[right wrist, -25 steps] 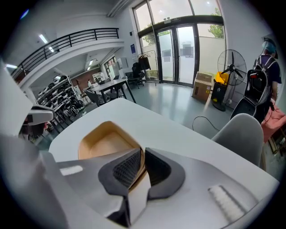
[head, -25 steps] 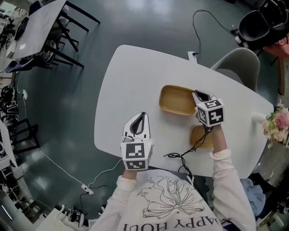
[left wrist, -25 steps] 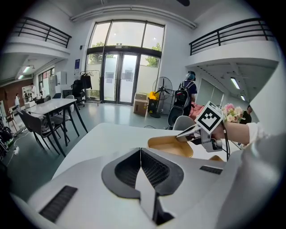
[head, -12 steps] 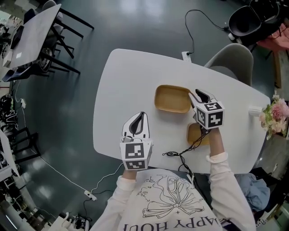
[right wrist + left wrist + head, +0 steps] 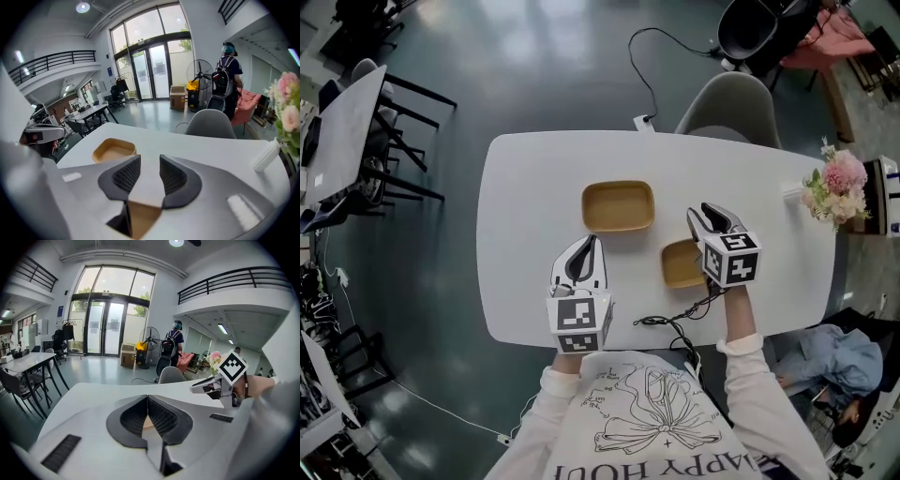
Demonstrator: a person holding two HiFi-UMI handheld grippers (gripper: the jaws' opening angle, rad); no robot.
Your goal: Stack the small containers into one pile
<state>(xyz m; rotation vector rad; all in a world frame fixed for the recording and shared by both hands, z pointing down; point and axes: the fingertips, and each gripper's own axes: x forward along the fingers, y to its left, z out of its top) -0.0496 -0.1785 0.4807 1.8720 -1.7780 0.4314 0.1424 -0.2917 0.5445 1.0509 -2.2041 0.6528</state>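
Observation:
Two tan containers lie on the white table (image 5: 534,197). The larger container (image 5: 619,206) (image 5: 114,150) sits mid-table with nothing touching it. The smaller container (image 5: 680,264) (image 5: 140,218) lies to its right, partly hidden under my right gripper (image 5: 709,216) (image 5: 150,165). That gripper's jaws stand apart, closing a little, with nothing between them. They hover above the small container's far edge. My left gripper (image 5: 591,242) (image 5: 147,399) is shut with nothing in it, near the table's front, just short of the larger container.
A flower vase (image 5: 832,183) stands at the table's right end. A grey chair (image 5: 729,101) is tucked in at the far side. A black cable (image 5: 673,323) trails over the front edge between my arms. A person with a backpack (image 5: 228,63) stands farther back in the room.
My right gripper was at the larger container's right rim with narrow jaws. It has let go, opened, and pulled back to the right over the smaller container. The left gripper stayed put.

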